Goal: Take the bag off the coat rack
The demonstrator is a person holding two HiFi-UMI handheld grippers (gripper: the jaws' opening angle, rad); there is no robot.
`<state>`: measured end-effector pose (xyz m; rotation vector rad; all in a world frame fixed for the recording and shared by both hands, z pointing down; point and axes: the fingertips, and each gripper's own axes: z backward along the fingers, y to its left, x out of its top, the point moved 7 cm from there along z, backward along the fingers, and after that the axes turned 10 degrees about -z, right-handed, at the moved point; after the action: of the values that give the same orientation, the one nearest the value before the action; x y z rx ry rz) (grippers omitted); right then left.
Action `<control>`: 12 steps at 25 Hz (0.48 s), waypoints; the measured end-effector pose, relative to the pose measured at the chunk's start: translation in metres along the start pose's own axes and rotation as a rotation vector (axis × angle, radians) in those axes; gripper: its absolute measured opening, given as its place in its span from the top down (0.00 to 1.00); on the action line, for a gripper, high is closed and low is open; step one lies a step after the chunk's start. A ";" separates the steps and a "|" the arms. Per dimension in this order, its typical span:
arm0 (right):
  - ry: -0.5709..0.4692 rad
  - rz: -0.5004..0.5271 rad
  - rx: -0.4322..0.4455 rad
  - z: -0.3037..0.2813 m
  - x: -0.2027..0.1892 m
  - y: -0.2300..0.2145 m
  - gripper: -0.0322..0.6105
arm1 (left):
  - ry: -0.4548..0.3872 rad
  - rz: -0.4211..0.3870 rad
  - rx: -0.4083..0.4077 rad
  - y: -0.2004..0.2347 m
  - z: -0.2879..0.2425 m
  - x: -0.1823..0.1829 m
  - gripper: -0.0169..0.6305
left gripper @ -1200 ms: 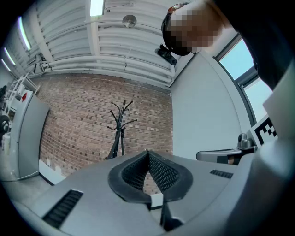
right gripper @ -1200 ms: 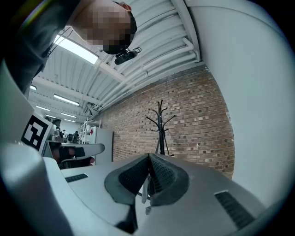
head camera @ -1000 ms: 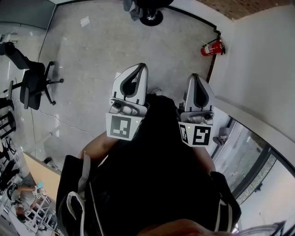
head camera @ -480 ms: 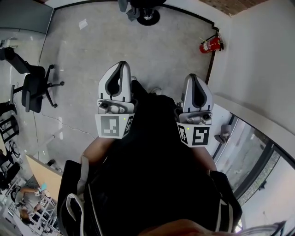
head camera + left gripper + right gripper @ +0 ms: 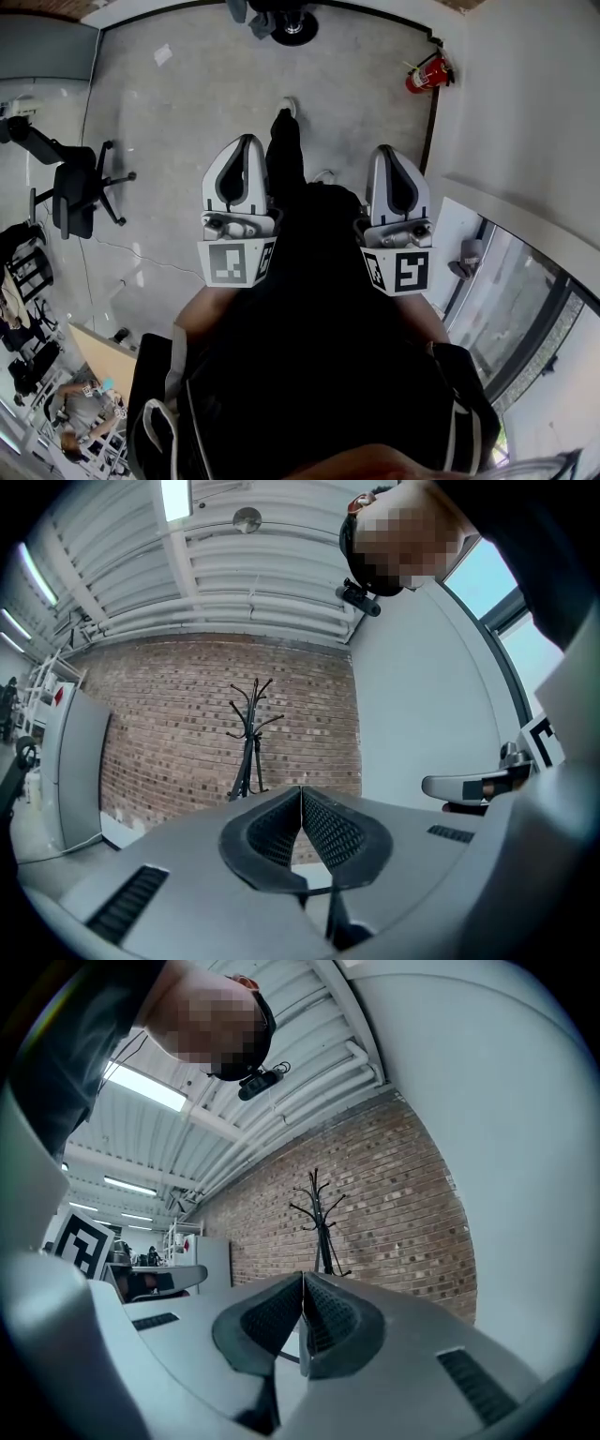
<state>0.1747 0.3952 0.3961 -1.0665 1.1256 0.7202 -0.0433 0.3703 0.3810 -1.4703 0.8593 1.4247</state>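
In the head view the left gripper [image 5: 246, 145] and the right gripper [image 5: 392, 153] are held side by side and level, pointing away over the concrete floor [image 5: 178, 103], with the person's leg [image 5: 284, 150] between them. Neither reaches further than the other. An office chair [image 5: 70, 187] stands to the far left and a fire extinguisher [image 5: 424, 75] hangs on the right wall. At the far edge sits a dark round base [image 5: 293, 28] with a grey piece beside it; whether it belongs to the rack I cannot tell. In the left gripper view the jaws are pressed together with nothing between them. Beyond them the coat rack [image 5: 249, 733] stands upright against the brick wall [image 5: 150, 724], well apart from the fingertips and a little left of their line. A grey cabinet [image 5: 80, 761] stands further left and a white wall [image 5: 412, 733] to the right. In the right gripper view the jaws are likewise closed on nothing, and the rack appears straight ahead, slightly right of the tips. The bag is too small to make out on the rack, whose upper hooks look bare. My judgement is that the rack must first be approached across open floor, with nothing in the way, and the jaws opened.
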 end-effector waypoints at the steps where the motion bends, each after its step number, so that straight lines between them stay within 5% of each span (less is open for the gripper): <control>1: 0.001 -0.003 0.000 -0.001 0.000 0.001 0.92 | 0.000 0.000 0.004 0.002 -0.002 0.001 0.94; 12: 0.016 0.000 -0.052 -0.028 -0.002 -0.018 0.92 | -0.004 0.051 -0.040 0.010 -0.047 -0.015 0.94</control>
<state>0.1804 0.3626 0.4015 -1.1177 1.1255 0.7456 -0.0367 0.3220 0.3920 -1.4838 0.8759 1.4901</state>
